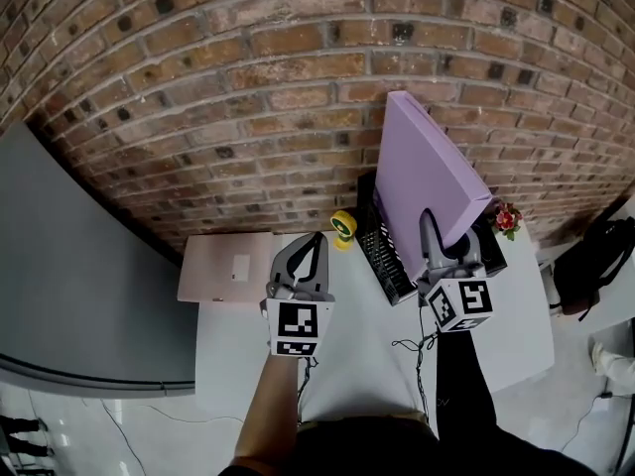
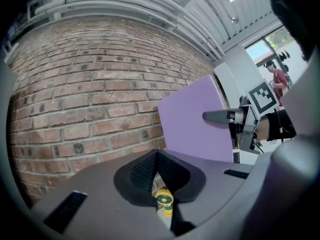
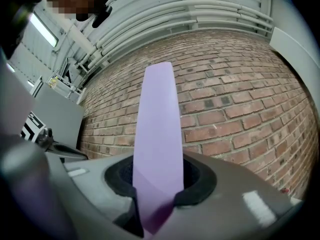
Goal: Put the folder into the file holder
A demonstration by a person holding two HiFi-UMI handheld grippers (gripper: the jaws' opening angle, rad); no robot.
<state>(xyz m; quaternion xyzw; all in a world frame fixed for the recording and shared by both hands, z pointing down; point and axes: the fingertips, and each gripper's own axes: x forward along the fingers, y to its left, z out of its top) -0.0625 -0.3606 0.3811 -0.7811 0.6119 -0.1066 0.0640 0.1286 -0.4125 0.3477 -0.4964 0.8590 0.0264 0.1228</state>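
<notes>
Brick wall, white surface (image 1: pixel 367 350). R gripper (image 1: pixel 429 231) pinching flat purple plastic folder (image 1: pixel 427 167), tilted over black mesh file holder (image 1: pixel 380 258) just below it; prob. not seated yet. L gripper (image 1: pixel 316 241) pressed together, empty.

The lilac plastic folder (image 1: pixel 432 172) is one plain shade. The mesh file holder (image 1: pixel 382 256) is black. The brick wall (image 1: pixel 248 87) is red-brown with pale mortar lines. The table top (image 1: pixel 347 345) is white, with a dusty pink flat rectangular pad (image 1: pixel 226 268) and a yellow small roll (image 1: pixel 343 226). The left gripper (image 1: pixel 316 238) and right gripper (image 1: pixel 427 218) are grey, each with a cube of black-and-white square markers.
</notes>
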